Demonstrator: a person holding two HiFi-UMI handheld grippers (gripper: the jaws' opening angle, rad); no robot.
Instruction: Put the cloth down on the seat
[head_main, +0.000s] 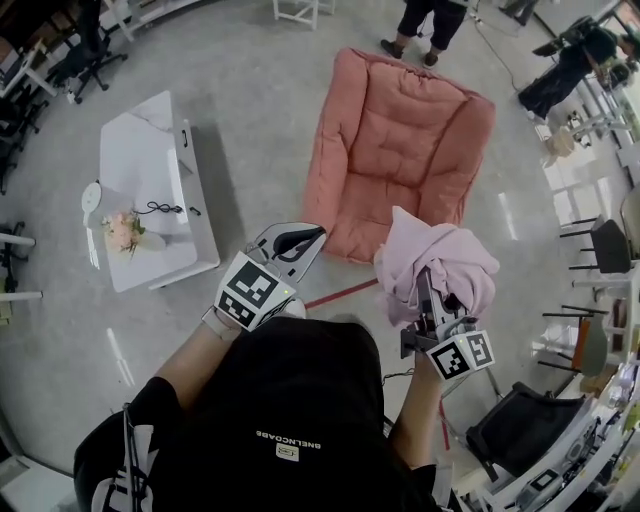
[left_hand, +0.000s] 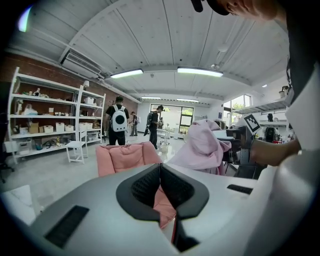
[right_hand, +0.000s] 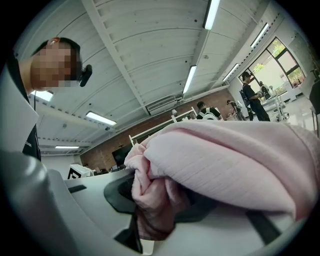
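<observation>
The seat (head_main: 400, 150) is a salmon-pink padded cushion chair on the floor ahead; it also shows low in the left gripper view (left_hand: 125, 157). The light pink cloth (head_main: 435, 265) hangs bunched in the air short of the seat's near edge, with my right gripper (head_main: 428, 288) shut on it from below. In the right gripper view a wad of the cloth (right_hand: 225, 165) is pinched between the jaws of the right gripper (right_hand: 152, 210) and drapes over them. My left gripper (head_main: 298, 242) stays left of the cloth, shut and empty, its pads (left_hand: 172, 187) meeting.
A low white table (head_main: 150, 190) with flowers (head_main: 122, 232) stands on the left. A red floor line (head_main: 340, 293) runs under the grippers. People (head_main: 425, 25) stand beyond the seat. Chairs (head_main: 610, 245) and desks crowd the right side. White shelves (left_hand: 45, 120) line the wall.
</observation>
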